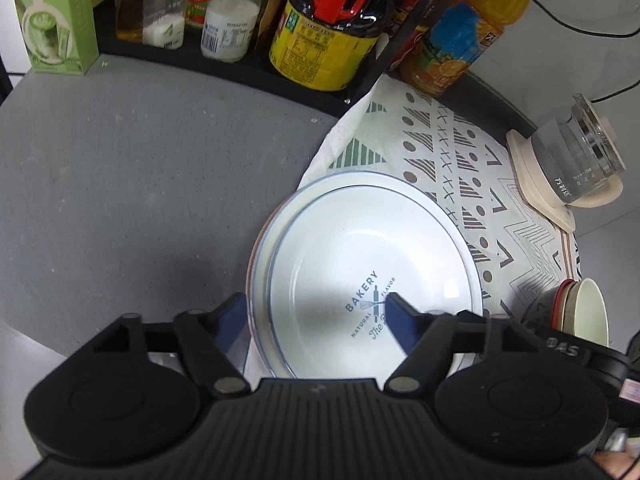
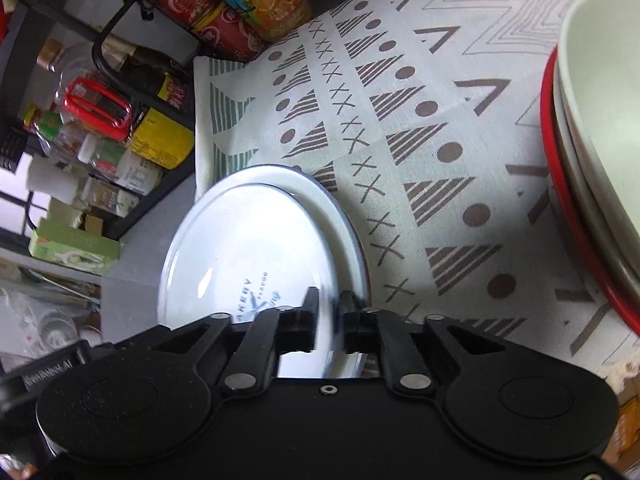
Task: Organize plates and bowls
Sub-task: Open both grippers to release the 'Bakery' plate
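Observation:
A white plate printed "BAKERY" (image 1: 372,264) lies on top of another white plate, half on the patterned cloth (image 1: 460,160) and half on the grey table. My left gripper (image 1: 316,320) is open, its fingers straddling the near left rim of the plate stack. My right gripper (image 2: 328,316) is shut on the rim of the top plate (image 2: 248,248), which sits on the lower plate (image 2: 340,220). A stack of bowls (image 2: 592,128), cream inside and red at the bottom, stands at the right; it also shows in the left wrist view (image 1: 580,312).
A black rack (image 1: 240,68) with sauce bottles and jars stands at the back. A green carton (image 1: 56,16) is at the back left. An orange juice bottle (image 1: 460,36) stands beside the rack. A glass jug on a cream base (image 1: 576,160) sits at the right.

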The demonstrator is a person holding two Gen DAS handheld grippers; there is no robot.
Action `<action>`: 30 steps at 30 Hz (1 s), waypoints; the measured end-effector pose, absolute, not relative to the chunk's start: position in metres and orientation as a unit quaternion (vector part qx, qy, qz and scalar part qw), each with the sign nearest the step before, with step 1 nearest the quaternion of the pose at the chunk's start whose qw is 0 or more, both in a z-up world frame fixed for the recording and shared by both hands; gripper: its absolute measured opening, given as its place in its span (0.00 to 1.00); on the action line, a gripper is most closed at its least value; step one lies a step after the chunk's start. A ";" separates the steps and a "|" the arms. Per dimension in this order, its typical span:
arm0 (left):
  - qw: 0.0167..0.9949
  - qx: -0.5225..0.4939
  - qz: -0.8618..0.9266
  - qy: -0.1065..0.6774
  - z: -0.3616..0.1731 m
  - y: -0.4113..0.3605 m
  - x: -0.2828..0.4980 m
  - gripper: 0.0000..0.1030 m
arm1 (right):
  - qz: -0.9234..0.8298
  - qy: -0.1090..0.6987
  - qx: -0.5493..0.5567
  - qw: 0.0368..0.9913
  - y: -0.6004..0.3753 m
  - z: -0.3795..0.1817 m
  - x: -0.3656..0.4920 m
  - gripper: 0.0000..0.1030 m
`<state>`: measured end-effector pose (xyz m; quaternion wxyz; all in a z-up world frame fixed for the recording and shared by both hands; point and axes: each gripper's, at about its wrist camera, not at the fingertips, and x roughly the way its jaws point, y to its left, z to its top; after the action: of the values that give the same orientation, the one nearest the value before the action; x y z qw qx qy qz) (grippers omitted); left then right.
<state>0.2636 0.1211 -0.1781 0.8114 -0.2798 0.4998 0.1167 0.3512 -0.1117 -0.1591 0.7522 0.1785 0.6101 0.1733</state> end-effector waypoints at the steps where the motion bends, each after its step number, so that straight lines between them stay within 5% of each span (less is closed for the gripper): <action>1: 0.812 -0.280 0.116 0.500 -0.177 0.123 0.262 0.77 | 0.176 0.605 0.178 0.756 -0.111 -0.154 0.349 0.29; 5: 0.815 -0.272 0.106 0.500 -0.171 0.127 0.259 0.78 | 0.184 0.580 0.174 0.774 -0.110 -0.132 0.340 0.55; 10: 0.825 -0.257 0.090 0.496 -0.160 0.130 0.253 0.82 | 0.164 0.556 0.176 0.795 -0.117 -0.111 0.330 0.71; 12: 0.829 -0.253 0.083 0.493 -0.157 0.130 0.250 0.83 | 0.157 0.541 0.175 0.808 -0.119 -0.100 0.323 0.88; 18: 0.833 -0.244 0.065 0.493 -0.152 0.126 0.246 0.87 | 0.154 0.511 0.164 0.830 -0.123 -0.078 0.303 1.00; 23: 0.842 -0.233 0.079 0.479 -0.141 0.121 0.239 1.00 | 0.166 0.508 0.145 0.833 -0.126 -0.071 0.296 1.00; 30: 0.859 -0.203 0.101 0.460 -0.121 0.093 0.236 1.00 | 0.200 0.497 0.117 0.836 -0.137 -0.056 0.291 1.00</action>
<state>0.2360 0.0932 -0.1209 0.8587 -0.2032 0.4595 0.1006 0.2909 -0.1372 -0.0560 0.8365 0.1170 0.4965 0.2003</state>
